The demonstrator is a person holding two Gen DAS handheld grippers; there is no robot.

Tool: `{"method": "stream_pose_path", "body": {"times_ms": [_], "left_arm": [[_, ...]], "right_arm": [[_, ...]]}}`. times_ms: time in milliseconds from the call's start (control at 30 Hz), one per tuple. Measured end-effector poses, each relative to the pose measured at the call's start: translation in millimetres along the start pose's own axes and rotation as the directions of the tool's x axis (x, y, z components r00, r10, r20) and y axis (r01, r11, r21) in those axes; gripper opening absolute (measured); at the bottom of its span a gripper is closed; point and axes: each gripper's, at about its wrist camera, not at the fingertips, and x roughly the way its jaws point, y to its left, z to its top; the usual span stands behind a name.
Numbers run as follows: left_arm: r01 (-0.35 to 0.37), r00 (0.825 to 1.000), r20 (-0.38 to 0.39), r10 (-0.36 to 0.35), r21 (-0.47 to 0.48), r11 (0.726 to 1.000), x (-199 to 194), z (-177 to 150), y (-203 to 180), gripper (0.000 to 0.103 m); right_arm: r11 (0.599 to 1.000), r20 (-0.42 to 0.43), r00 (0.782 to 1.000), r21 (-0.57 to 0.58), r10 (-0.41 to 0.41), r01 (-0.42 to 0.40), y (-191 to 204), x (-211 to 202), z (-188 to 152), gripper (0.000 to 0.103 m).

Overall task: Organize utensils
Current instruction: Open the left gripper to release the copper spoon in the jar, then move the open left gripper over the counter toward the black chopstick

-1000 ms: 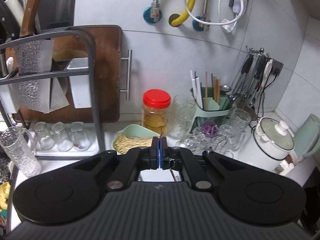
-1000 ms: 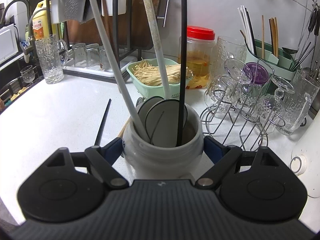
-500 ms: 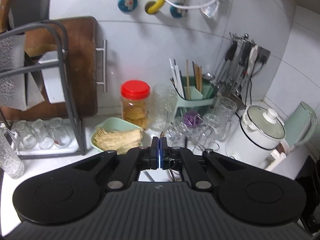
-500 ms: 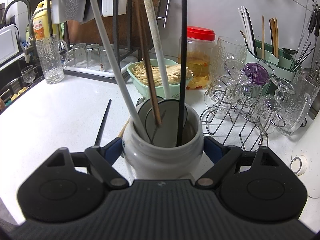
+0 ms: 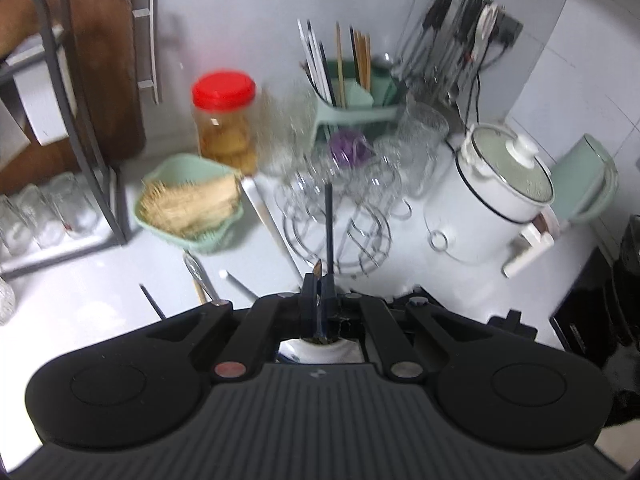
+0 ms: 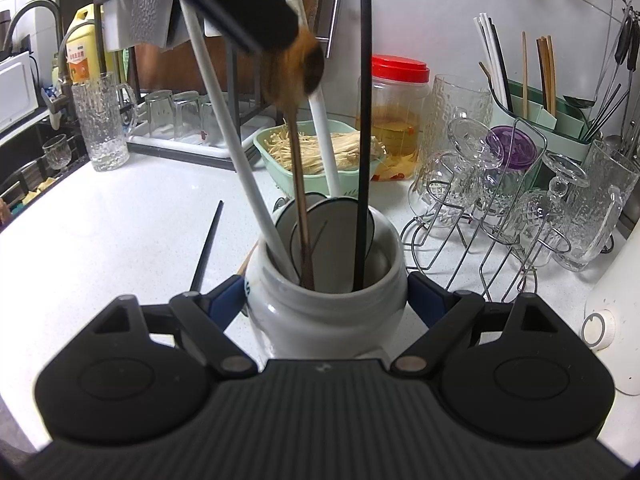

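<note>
Both tool sides (image 6: 326, 304) clamp the jar (image 6: 324, 312) (wooden spoon (image 6: 298, 184) inside).

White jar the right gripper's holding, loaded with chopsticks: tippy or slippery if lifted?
The white jar looks glazed, so probably slick against the right gripper. Tall chopsticks lean outward, likely raising the balance point. Looks ceramic, so probably heavy and breakable.
</note>
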Motion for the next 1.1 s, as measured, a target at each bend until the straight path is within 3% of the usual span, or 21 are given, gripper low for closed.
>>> {"method": "stream_pose_path", "body": {"times_ms": [267,433,533,633,700,933,1000,1100], "left_arm": [[0.04,0.991,-0.121,-0.05,-0.083,0.996,28,-6,8,0.002],[0.063,0.992,-0.103,-0.074,-0.113,0.992,26,-8,8,0.002],[0.037,0.995,-0.088,-0.046,-0.11,0.993,21,-7,8,0.004],[0.008,0.998,-0.059,-0.016,-0.126,0.992,14,-6,8,0.025],[0.015,1.0,-0.014,-0.017,-0.146,0.989,5,-6,8,0.054],[0.008,0.993,0.117,0.012,-0.169,0.986,-34,-14,4,0.074],[-0.028,0.988,0.143,0.053,-0.172,0.985,-46,-18,3,0.086],[-0.089,0.979,0.165,0.119,-0.179,0.98,-62,-26,6,0.091]], "right_arm": [[1.0,0.006,1.0,-0.002,0.004,-0.004,-1,0,-1,0.089],[1.0,0.006,1.0,0.001,0.007,-0.007,-1,0,-1,0.089],[1.0,0.006,1.0,0.004,0.009,-0.009,-1,0,-1,0.089],[1.0,0.002,1.0,0.009,0.014,-0.014,-2,1,-1,0.089],[1.0,-0.002,1.0,0.018,0.017,-0.017,-3,1,0,0.089],[0.999,-0.011,1.0,0.023,0.028,-0.027,-4,1,2,0.089],[0.999,-0.016,0.999,0.027,0.031,-0.03,-4,2,2,0.089],[0.999,-0.026,0.999,0.031,0.035,-0.034,-5,2,3,0.089]]}}
